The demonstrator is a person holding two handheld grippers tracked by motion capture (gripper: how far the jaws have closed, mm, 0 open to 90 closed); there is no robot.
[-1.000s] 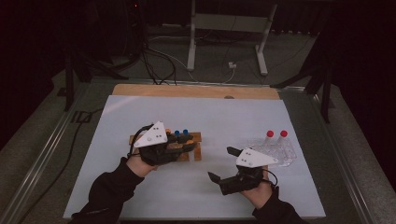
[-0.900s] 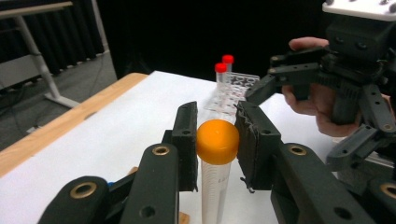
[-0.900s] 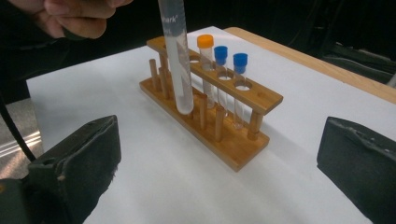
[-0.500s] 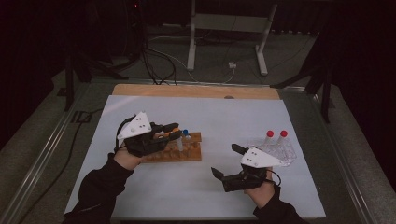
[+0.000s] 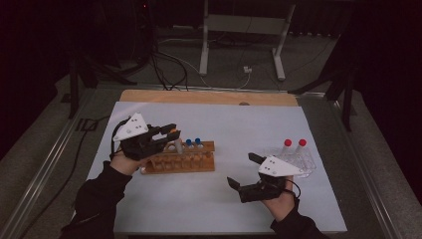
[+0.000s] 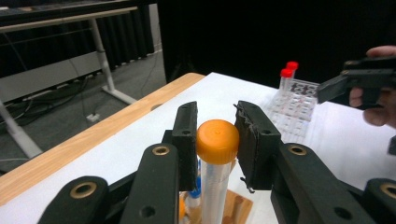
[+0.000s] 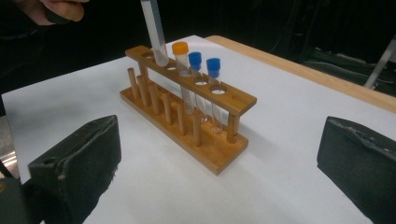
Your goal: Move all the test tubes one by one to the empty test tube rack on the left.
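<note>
the left gripper (image 6: 217, 140) is clamped on an orange-capped tube (image 6: 216, 161), its two black pads pressing the cap from either side, the clear body of the tube hanging down between the jaws. in the high view the left gripper (image 5: 166, 134) sits above the left end of the wooden rack (image 5: 181, 162), and the held tube (image 5: 175, 142) hangs upright there. from the right gripper view the rounded bottom of that tube (image 7: 156, 35) is at the first hole of the rack's top bar (image 7: 196, 81), just at the rim; whether it touches the wood is hard to tell.

next along the rack stands a second orange-capped tube (image 7: 183, 74), then two blue-capped tubes (image 7: 205, 84) side by side, all seated in their holes. the rack rests on the white counter (image 5: 224, 199), left of centre.

the right gripper (image 5: 244, 172) is held low over the counter near the front edge, well apart from the rack, its jaws spread wide with nothing between them; its two pads (image 7: 77, 161) frame the rack in its own view.

farther right on the counter is a clear plastic rack (image 5: 297, 159) holding two red-capped tubes (image 5: 294, 147), just beyond the right hand (image 5: 278, 204).
</note>
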